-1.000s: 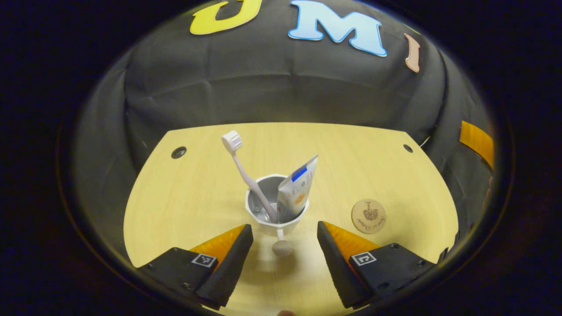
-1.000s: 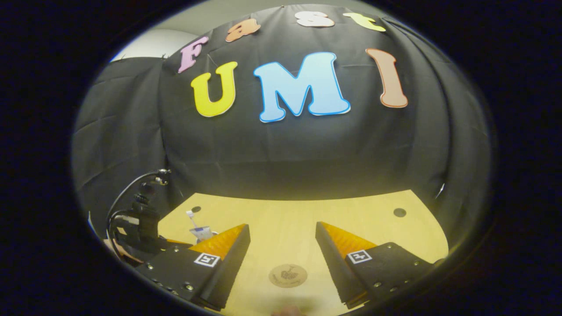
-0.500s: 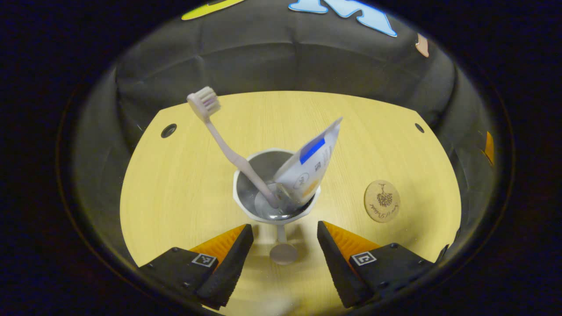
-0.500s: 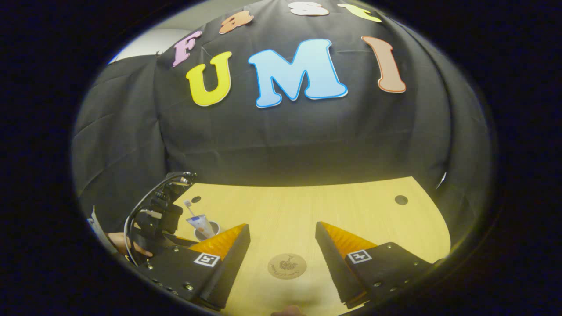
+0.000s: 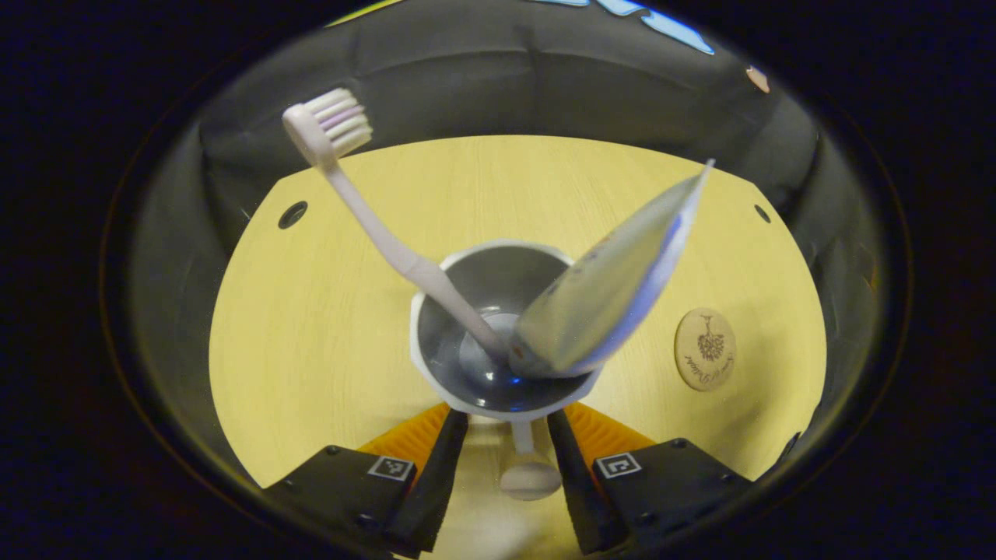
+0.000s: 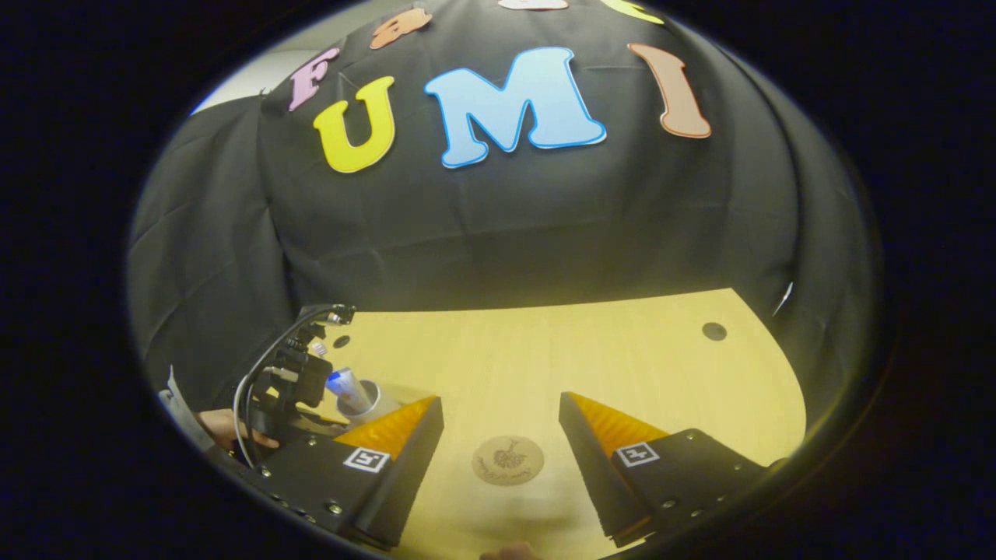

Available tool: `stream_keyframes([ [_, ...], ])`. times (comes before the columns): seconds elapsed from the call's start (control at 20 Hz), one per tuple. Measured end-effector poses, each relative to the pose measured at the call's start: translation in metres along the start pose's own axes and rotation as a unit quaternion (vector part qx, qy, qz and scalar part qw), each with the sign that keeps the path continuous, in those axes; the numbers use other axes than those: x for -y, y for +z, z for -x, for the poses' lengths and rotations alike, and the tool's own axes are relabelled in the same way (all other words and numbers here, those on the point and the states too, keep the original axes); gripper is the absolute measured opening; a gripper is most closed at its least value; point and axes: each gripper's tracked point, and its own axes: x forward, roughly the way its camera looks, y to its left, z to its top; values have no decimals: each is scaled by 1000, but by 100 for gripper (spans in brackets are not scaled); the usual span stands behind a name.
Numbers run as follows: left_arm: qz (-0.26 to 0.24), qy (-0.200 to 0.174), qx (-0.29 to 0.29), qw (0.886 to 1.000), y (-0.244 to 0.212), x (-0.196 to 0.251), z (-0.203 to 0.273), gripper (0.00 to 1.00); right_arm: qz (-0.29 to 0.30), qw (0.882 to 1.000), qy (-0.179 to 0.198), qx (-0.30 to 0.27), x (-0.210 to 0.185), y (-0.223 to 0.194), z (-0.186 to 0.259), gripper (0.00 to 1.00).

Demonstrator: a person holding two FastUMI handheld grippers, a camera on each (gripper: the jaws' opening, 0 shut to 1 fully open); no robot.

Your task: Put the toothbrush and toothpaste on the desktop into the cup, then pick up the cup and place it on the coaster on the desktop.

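In the left gripper view, the white cup (image 5: 498,327) with a grey inside stands close in front of me on the desk. A pale pink toothbrush (image 5: 373,225) leans left in it and the toothpaste tube (image 5: 607,295) leans right. My left gripper (image 5: 507,428) has its fingers closed in on the cup's lower body, either side of its knobbed handle (image 5: 529,476). The round wooden coaster (image 5: 705,348) lies to the cup's right. In the right gripper view, my right gripper (image 6: 500,420) hangs open above the coaster (image 6: 507,460), and the cup (image 6: 373,398) shows at far left.
The yellow wooden desk (image 5: 311,350) has cable holes at its back left (image 5: 292,214) and back right (image 5: 762,212). Black cloth walls close it in behind and at the sides. A hand (image 6: 226,428) holds the left gripper (image 6: 292,381) and its cables.
My left gripper moved forward onto the cup and its fingers closed from wide apart to tight on it. The toothpaste tube tipped further right. The right gripper dipped slightly, still open.
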Motion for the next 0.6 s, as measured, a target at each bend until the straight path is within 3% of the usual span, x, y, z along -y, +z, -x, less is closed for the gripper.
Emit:
stream_keyframes([
  [0.05, 5, -6, -4, 1000, -2, 0, -4, 66, -4, 1000, -2, -1, 0, -1, -1, 89],
  [0.1, 8, -7, -6, 1000, -3, 0, -4, 55, -7, 1000, -3, -2, 0, -1, -3, 89],
  [0.15, 11, -9, -5, 1000, -4, 0, -3, 65, -10, 1000, -4, -5, -1, -3, -4, 89],
  [0.2, 11, -12, -4, 1000, -4, 4, -4, 48, -12, 1000, -5, -7, -1, -5, -6, 89],
  [0.35, 2, -12, -5, 1000, -5, 2, -3, 35, -17, 1000, -4, -14, -5, -10, -7, 89],
  [0.45, -4, -7, -5, 1000, -5, 2, -2, 32, -15, 1000, -3, -16, -7, -11, -6, 89],
  [0.5, -7, -7, -5, 1000, -4, 2, -1, 43, -14, 1000, -4, -16, -6, -11, -6, 89],
  [0.6, -9, -7, -10, 1000, -10, 1, -2, 37, -13, 1000, -4, -19, -7, -13, -5, 89],
])
